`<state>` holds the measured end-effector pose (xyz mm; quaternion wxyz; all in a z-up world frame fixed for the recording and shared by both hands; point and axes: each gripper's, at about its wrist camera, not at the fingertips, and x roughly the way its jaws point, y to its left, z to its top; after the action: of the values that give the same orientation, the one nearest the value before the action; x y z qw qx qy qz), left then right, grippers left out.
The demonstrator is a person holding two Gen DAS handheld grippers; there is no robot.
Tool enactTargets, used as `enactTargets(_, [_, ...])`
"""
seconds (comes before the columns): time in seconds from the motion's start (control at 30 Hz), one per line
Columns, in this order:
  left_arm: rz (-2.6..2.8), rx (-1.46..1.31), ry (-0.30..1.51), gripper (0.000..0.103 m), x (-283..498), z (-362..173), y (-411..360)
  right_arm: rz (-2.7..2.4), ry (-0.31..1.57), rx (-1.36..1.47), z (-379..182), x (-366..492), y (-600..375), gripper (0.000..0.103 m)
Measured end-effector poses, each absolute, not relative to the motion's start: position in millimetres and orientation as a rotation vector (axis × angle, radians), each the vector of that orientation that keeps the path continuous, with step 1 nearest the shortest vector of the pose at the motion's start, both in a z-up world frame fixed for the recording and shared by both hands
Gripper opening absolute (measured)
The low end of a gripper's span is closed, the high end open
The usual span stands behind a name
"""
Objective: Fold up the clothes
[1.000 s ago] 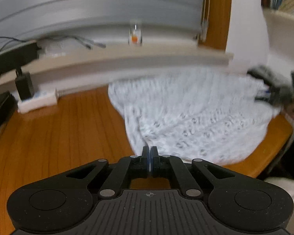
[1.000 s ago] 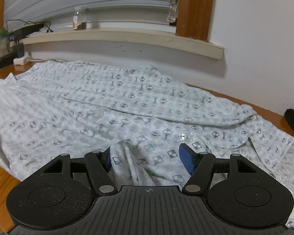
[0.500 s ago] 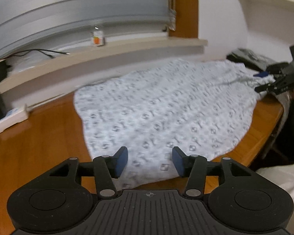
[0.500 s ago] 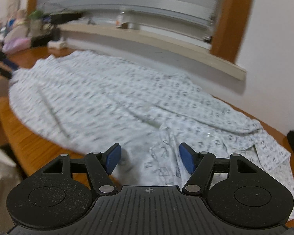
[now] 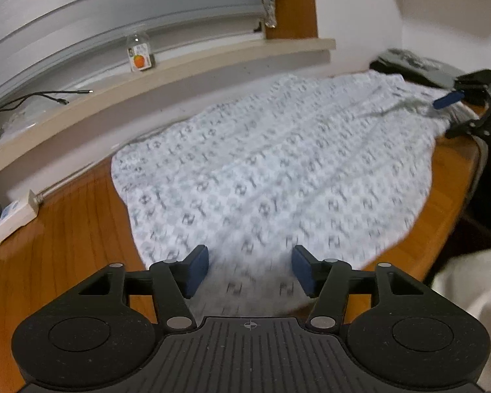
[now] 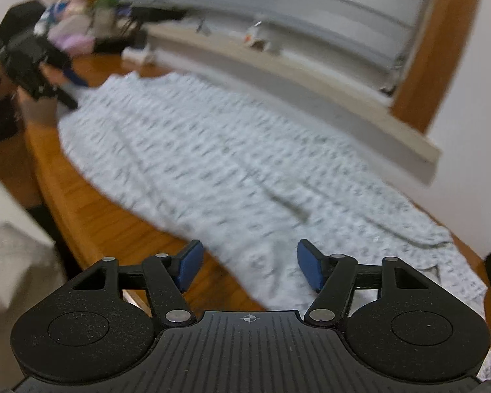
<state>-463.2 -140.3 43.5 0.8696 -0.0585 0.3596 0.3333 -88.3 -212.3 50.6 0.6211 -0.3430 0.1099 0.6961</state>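
Both hand-held grippers (image 5: 250, 270) (image 6: 248, 268) released the shirt (image 5: 278, 170), bottle (image 5: 140, 54) behind.

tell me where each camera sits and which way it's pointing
Left wrist: sits on the left tongs, open, looking along them over the patterned shirt toward the window sill and bottle; the right tongs show far right.
Right wrist: sits on the right tongs, open, looking across the shirt toward its far end; the left tongs show upper left.
Shared: shirt, wooden table, sill, each other's tongs.
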Motion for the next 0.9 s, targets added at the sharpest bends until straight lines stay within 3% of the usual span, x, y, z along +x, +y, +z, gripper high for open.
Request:
enactTargets(0.3, [0.638, -0.031, 0.863, 0.061, -471.3, 42.8, -155.2, 1.585, 0.248, -0.858, 42.1, -84.8, -199.5, 0.047])
enactTargets(0.43, [0.645, -0.005, 0.855, 0.052, -471.9, 45.7, -158.1, 1.575, 0.255, -0.867, 40.3, -73.9, -197.2, 0.026])
enactTargets(0.53, [0.651, -0.001, 0.811, 0.05, -474.1, 54.6, -164.4, 1.576, 0.231, -0.877, 37.7, -73.7, -199.2, 0.025])
enactTargets(0.67, [0.621, 0.008, 0.858, 0.052, -469.6, 48.5, -163.4, 1.557, 0.169, -0.889, 35.1, -80.1, -201.4, 0.008])
enactTargets(0.9, [0.619, -0.025, 0.861, 0.051, -472.2, 39.5, -148.1, 1.497, 0.084, -0.734, 54.9, -72.4, -204.8, 0.006])
